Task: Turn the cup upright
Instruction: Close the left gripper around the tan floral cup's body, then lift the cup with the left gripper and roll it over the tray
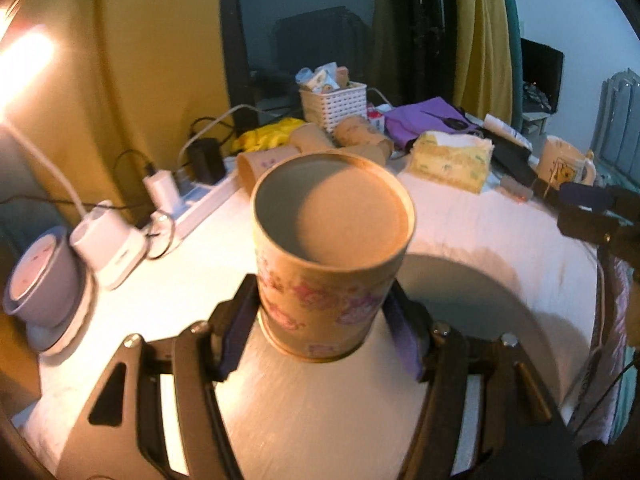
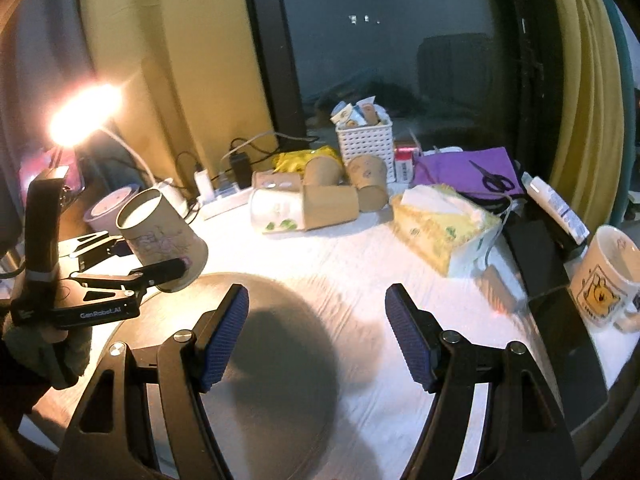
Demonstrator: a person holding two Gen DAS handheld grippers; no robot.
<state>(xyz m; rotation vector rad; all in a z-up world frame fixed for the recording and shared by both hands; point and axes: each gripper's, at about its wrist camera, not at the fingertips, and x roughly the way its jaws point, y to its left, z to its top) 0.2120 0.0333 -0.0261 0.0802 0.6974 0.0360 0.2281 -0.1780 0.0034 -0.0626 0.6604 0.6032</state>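
Your left gripper has its jaws clenched on the flowered paper cup, pads pressed against opposite sides of the lower wall near the wide rim. That low grip leaves the closed base free and lets your wrist do the turning. In the right wrist view the cup hangs tilted above the desk, closed base up and toward the lamp, mouth down and toward you, so by my reading the flip is barely begun.

Your right gripper waits with its jaws released and nothing between the pads, probably parked clear so the cup has room to swing over the bare patch of desk below.

Farther back, the other paper cups lie on their sides in a cluster, likely waiting their turn. Behind them stands the white basket, with the tissue pack and mug off to the right, well apart from your working space.
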